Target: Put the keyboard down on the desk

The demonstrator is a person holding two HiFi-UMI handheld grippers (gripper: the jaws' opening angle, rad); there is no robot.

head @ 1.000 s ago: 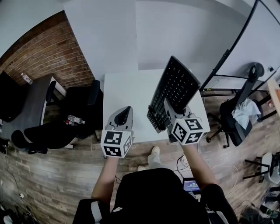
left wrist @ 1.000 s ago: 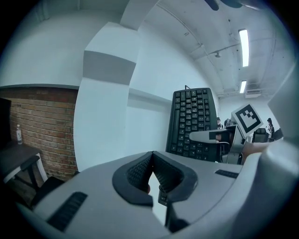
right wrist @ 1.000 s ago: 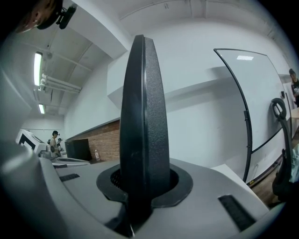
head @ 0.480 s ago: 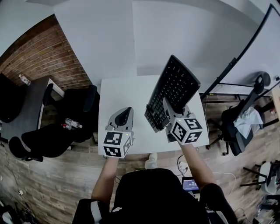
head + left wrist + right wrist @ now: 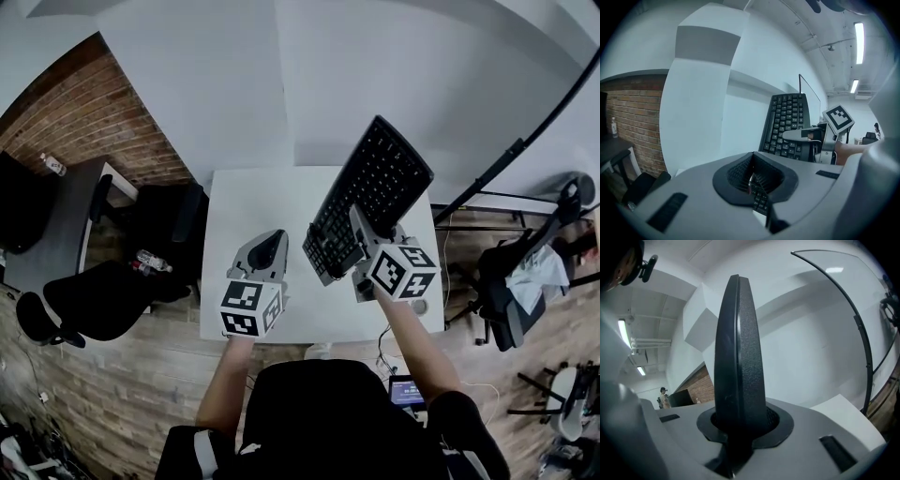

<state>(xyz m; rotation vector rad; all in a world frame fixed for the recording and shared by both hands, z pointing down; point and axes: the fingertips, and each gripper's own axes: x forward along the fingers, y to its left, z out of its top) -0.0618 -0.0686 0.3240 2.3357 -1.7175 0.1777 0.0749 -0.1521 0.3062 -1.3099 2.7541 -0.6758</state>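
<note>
A black keyboard hangs tilted in the air over the white desk, its far end raised. My right gripper is shut on its near right edge. In the right gripper view the keyboard stands edge-on between the jaws of the right gripper. My left gripper is shut and holds nothing, over the desk's front left part beside the keyboard. The left gripper view shows its closed jaws, with the keyboard and the right gripper beyond them.
Black office chairs and a dark desk stand left of the white desk, with a water bottle between them. Another chair is at the right. A black curved pole rises behind the desk's right end. A brick wall lies at far left.
Both grippers have moved forward over the white desk, the right one carrying the keyboard with it. The desk's front edge now lies under the marker cubes.
</note>
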